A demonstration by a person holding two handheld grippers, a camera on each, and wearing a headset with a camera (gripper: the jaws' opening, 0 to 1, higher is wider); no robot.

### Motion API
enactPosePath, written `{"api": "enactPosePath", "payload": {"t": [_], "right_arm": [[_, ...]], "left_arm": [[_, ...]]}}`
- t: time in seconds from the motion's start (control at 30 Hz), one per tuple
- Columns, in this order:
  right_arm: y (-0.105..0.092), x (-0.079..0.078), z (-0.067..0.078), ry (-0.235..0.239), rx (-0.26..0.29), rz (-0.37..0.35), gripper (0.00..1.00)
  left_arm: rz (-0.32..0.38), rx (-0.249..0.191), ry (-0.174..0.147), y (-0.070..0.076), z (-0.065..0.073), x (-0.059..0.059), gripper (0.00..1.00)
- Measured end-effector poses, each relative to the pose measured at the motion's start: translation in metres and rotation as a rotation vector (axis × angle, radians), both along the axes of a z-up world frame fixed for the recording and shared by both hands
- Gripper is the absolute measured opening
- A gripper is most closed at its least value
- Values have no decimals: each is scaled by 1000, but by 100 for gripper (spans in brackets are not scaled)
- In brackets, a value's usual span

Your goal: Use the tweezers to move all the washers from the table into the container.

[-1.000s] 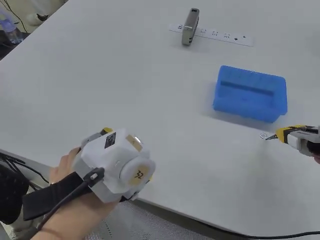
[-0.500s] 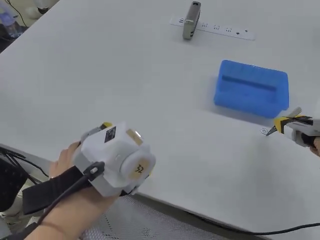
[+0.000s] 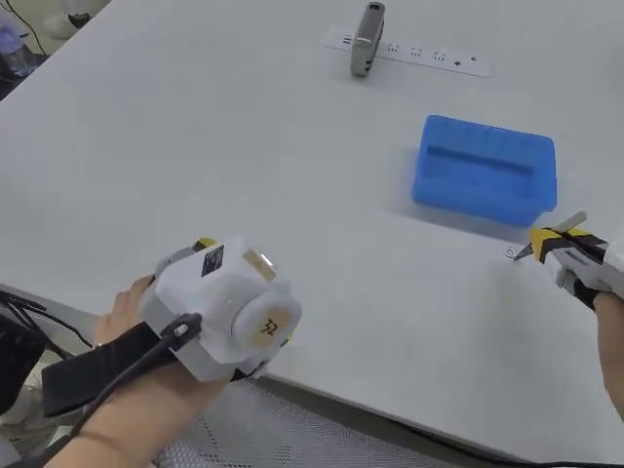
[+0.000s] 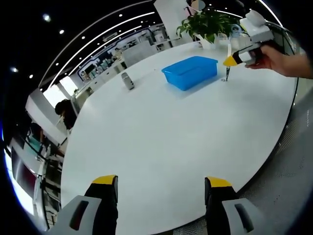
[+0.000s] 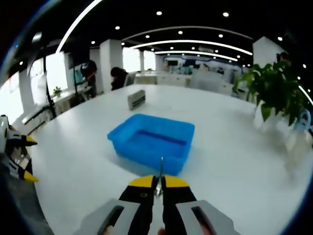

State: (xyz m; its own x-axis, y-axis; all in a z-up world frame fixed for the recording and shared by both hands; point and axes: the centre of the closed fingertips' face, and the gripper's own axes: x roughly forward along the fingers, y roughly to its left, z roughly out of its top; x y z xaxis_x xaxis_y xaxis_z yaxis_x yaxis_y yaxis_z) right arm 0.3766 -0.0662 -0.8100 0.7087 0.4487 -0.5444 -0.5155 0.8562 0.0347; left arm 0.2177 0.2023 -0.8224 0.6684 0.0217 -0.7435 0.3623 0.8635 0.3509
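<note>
A blue container [image 3: 485,171] stands on the white table [image 3: 244,146]. Just in front of its near right corner lies a small washer [image 3: 511,254]. My right gripper [image 3: 551,244] is shut on the tweezers [image 5: 160,171], whose tips touch the table at that washer; whether they pinch it is too small to tell. In the right gripper view the container [image 5: 151,139] sits just beyond the tweezers. My left gripper [image 4: 161,181] stands open with nothing between its jaws, at the table's near edge, far from the container [image 4: 190,72]. In the head view the left gripper [image 3: 205,246] is at lower left.
A power strip [image 3: 409,55] with a grey plug block [image 3: 368,39] lies at the back of the table. A potted plant [image 5: 274,93] stands beyond the container. The table's near edge [image 3: 390,405] runs under both hands.
The right gripper has tilted slightly, keeping the tweezer tips at the washer. The left gripper has stayed put. The head view has shifted a little.
</note>
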Motion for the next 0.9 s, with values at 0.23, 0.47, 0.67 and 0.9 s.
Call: {"api": "enactPosePath", "payload": {"t": [0.23,0.47,0.67,0.9], "right_arm": [[1,6,5,14,59,-42,2],[4,11,4,3,45,-36,3],[2,16,1,-4,39,-37,3],[0,17,2,-10,30,-26,3]], "left_arm": [[-4,3,5,0,-1,0,73],[-2,5,6,0,-1,-1,73],[-2,5,10,0,-1,-1,73],[-2,6,11,0,-1,-1,73]]}}
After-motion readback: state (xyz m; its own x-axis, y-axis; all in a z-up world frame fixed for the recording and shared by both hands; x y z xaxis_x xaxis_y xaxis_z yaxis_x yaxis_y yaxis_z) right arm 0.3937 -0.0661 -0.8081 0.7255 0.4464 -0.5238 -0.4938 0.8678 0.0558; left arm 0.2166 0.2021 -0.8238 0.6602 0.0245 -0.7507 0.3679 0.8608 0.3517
